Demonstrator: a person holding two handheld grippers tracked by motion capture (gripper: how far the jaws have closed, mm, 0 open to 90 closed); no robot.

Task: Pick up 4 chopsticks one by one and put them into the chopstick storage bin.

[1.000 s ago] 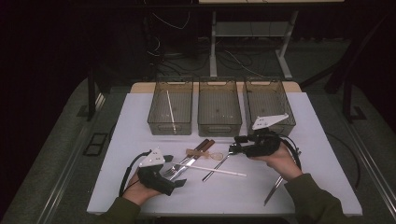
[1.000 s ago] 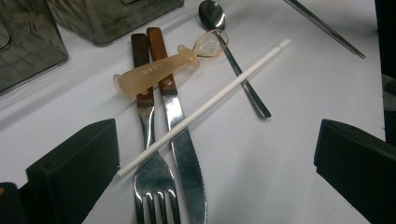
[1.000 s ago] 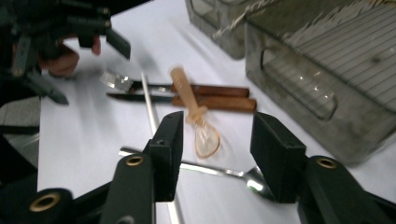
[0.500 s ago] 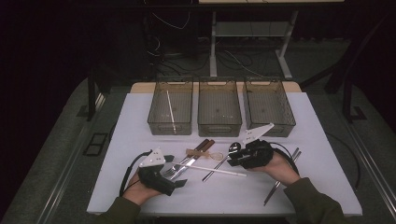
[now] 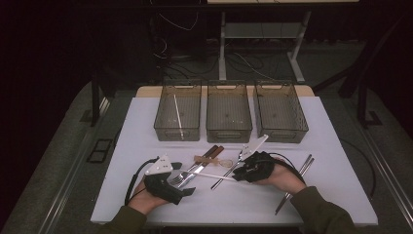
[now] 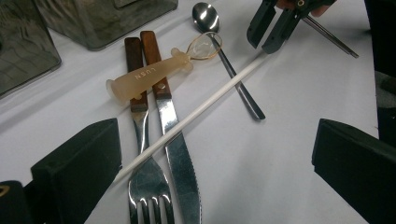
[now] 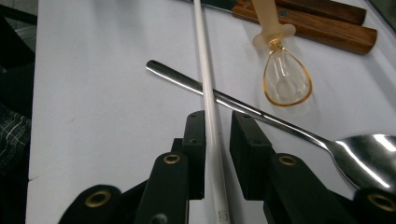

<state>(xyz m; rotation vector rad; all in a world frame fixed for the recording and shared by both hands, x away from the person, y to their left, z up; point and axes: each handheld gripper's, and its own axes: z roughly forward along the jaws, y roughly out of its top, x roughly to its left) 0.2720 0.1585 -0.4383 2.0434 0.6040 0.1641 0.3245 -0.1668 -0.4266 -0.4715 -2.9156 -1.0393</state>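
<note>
My right tongs (image 7: 217,154) had just been closing around the white chopstick (image 7: 208,93), pads not yet pressing; left tongs (image 6: 210,172) stood spread. The beige handle (image 6: 149,77) read "LUSN".

My high view looks forward and down over the whole table (image 5: 146,126). My two gripper views sit close above it, facing each other, sharing the white chopstick (image 6: 187,122) and spoon (image 7: 289,133).

Olive-green sleeves on both forearms. Left gripper (image 5: 187,191) and right gripper (image 5: 235,176): black bodies, blocky jaws, brass-ringed screws, grey three-cornered top plates, black trailing cables.
</note>
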